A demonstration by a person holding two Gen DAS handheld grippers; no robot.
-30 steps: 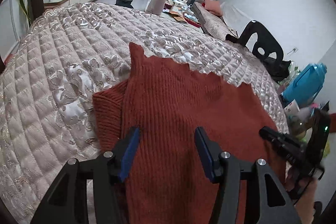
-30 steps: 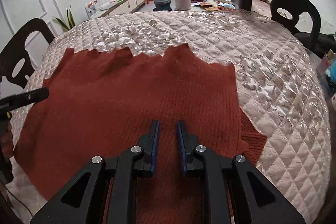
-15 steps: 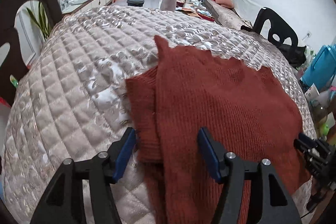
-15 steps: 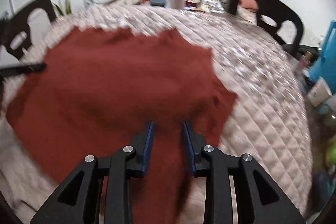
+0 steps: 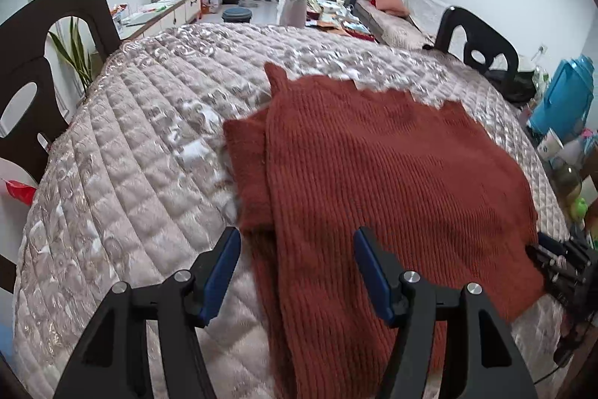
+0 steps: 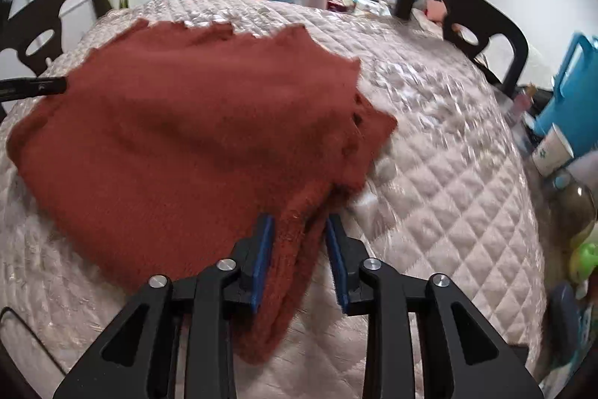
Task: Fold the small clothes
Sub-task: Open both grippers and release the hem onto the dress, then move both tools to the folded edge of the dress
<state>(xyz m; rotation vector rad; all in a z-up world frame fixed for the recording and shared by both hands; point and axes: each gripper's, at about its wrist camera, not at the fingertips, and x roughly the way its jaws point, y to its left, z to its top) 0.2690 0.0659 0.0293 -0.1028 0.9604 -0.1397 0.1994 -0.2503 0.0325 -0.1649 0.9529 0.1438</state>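
Observation:
A rust-red knitted sweater (image 5: 381, 174) lies spread on the quilted beige table cover (image 5: 123, 156); one sleeve is folded under its left side. My left gripper (image 5: 295, 268) is open, just above the sweater's near left edge, holding nothing. In the right wrist view the sweater (image 6: 179, 122) is bunched at its near right edge, and my right gripper (image 6: 299, 253) has its jaws close around that bunched edge. The right gripper also shows at the right edge of the left wrist view (image 5: 564, 260).
Dark chairs stand around the table: one at the left (image 5: 33, 70) and one at the far right (image 5: 478, 43). A blue jug (image 5: 564, 96), paper cup (image 6: 549, 148) and bottles sit off the table's right side. A cabinet and clutter lie beyond.
My right gripper has pulled back to the sweater's near right edge and drawn it into a bunch between its jaws, which stand wider apart. My left gripper has backed off, staying open.

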